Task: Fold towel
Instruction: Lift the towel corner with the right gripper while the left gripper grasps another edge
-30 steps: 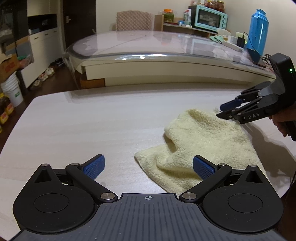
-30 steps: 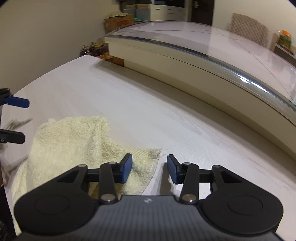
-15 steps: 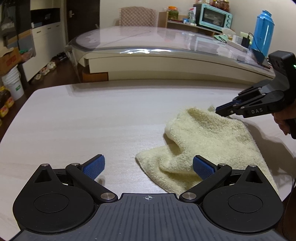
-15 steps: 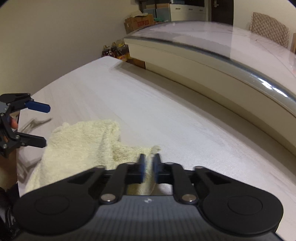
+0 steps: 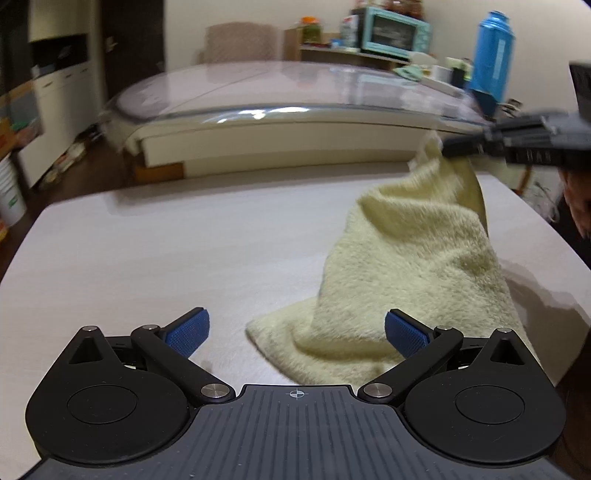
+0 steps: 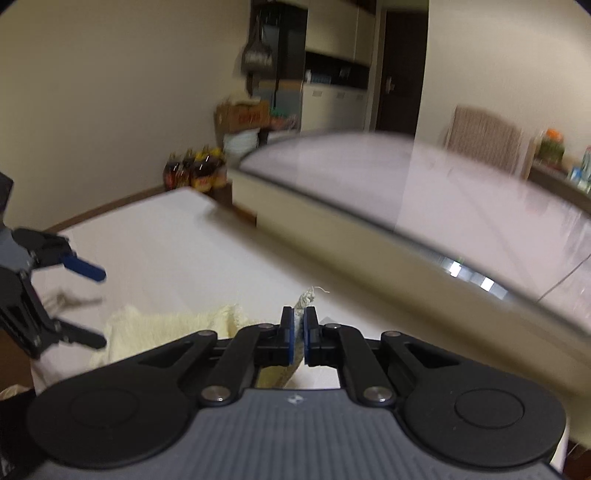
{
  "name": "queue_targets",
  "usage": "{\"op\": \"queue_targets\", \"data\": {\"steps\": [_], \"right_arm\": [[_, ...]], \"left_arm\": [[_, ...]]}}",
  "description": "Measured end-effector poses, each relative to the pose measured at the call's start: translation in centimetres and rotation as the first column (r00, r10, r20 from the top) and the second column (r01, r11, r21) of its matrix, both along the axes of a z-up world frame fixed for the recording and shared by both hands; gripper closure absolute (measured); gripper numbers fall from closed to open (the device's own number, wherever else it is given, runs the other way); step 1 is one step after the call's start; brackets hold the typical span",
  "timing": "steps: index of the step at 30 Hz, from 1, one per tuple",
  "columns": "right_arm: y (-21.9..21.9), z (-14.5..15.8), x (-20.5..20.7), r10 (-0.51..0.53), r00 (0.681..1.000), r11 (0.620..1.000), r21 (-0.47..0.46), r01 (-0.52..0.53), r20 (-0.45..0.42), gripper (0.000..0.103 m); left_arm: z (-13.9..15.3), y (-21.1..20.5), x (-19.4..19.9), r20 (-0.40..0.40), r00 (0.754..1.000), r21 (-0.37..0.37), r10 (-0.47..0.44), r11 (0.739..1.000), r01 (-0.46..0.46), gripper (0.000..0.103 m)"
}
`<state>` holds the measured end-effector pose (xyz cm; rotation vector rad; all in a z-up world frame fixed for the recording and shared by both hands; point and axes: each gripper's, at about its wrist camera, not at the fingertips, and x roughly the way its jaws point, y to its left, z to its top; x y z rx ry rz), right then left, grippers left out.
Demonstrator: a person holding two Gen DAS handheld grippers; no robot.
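Right hand-held gripper (image 6: 299,328) clamped on a corner of the towel (image 5: 406,266), lifted at upper right of the left wrist view, cloth draping diagonally down to the surface (image 5: 147,251). Left hand-held gripper (image 5: 295,330) spread wide and empty at lower centre, just above the towel's low end, nearer that free corner.

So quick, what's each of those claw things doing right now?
Left gripper: open, holding nothing, with the towel lying just ahead of it.
Right gripper: shut on a corner of the towel, lifted off the table.

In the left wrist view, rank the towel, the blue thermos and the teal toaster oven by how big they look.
1. towel, by far the largest, though nearest the camera.
2. blue thermos.
3. teal toaster oven, close to the thermos in apparent size, so that order is unsure.
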<state>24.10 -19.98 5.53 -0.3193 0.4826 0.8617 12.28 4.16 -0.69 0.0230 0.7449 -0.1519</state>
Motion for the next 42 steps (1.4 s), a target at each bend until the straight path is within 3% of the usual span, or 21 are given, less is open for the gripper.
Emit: {"op": "queue_targets", "data": {"steps": [4,9,15,17,21,24,25,27,28,29,31,34,42], "right_arm": [[-0.5,2.8,-1.3,0.002,0.997,0.999,0.045,-0.005,0.076,0.099],[-1.0,6.3,-3.0,-0.012,0.985,0.997,0.079,-0.001,0.171,0.099],[-1.1,7.3,-3.7,0.003,0.986,0.997,0.071,-0.015,0.169,0.099],[-1.2,7.1,-4.2,0.013,0.988,0.998,0.064,-0.023,0.151,0.099],[-1.7,6.7,-6.1,0.038,0.99,0.997,0.066,-0.048,0.139,0.099],[-2.4,6.0,-7.5,0.037,0.989,0.998,0.053,-0.045,0.144,0.099],[-2.9,5.8,-7.9,0.028,0.99,0.998,0.05,-0.035,0.14,0.099],[-3.8,5.4,-8.4,0.0,0.992,0.998,0.056,-0.007,0.13,0.099],[-4.7,5.0,-8.6,-0.03,0.993,0.998,0.064,0.022,0.117,0.099],[-5.1,4.8,-8.7,-0.043,0.993,0.997,0.07,0.036,0.109,0.099],[-6.1,4.2,-8.9,-0.073,0.994,0.994,0.091,0.065,0.086,0.099],[-7.5,3.5,-9.3,-0.111,0.992,0.989,0.109,0.104,0.065,0.099],[-10.0,2.8,-10.0,-0.145,0.989,0.979,0.15,0.138,0.039,0.099]], "left_arm": [[0.9,1.1,0.3,0.025,0.997,0.007,-0.079,0.997,0.079,0.0],[1.6,1.9,0.9,0.048,0.992,0.045,-0.116,0.992,0.114,0.0],[1.4,1.3,1.2,0.059,0.988,0.053,-0.145,0.988,0.142,0.0],[1.2,0.5,1.2,0.065,0.979,0.053,-0.192,0.981,0.189,0.0],[0.5,-0.9,2.0,0.064,0.944,0.119,-0.324,0.942,0.315,0.0],[0.3,-1.4,4.0,0.032,0.898,0.133,-0.438,0.893,0.431,0.001],[0.3,-1.4,4.5,0.022,0.885,0.126,-0.465,0.88,0.459,0.002],[0.3,-1.1,6.2,0.004,0.871,0.075,-0.492,0.869,0.49,0.015],[0.1,-0.9,7.1,-0.012,0.87,0.048,-0.493,0.869,0.493,0.034],[-0.2,-0.7,8.0,-0.028,0.869,0.021,-0.494,0.869,0.495,0.04],[-0.7,-0.2,9.8,-0.06,0.866,-0.033,-0.496,0.868,0.495,0.04],[-1.2,-0.1,11.4,-0.07,0.862,-0.05,-0.502,0.865,0.499,0.04],[-2.1,0.2,13.2,-0.101,0.808,-0.079,-0.58,0.815,0.574,0.048]]}}
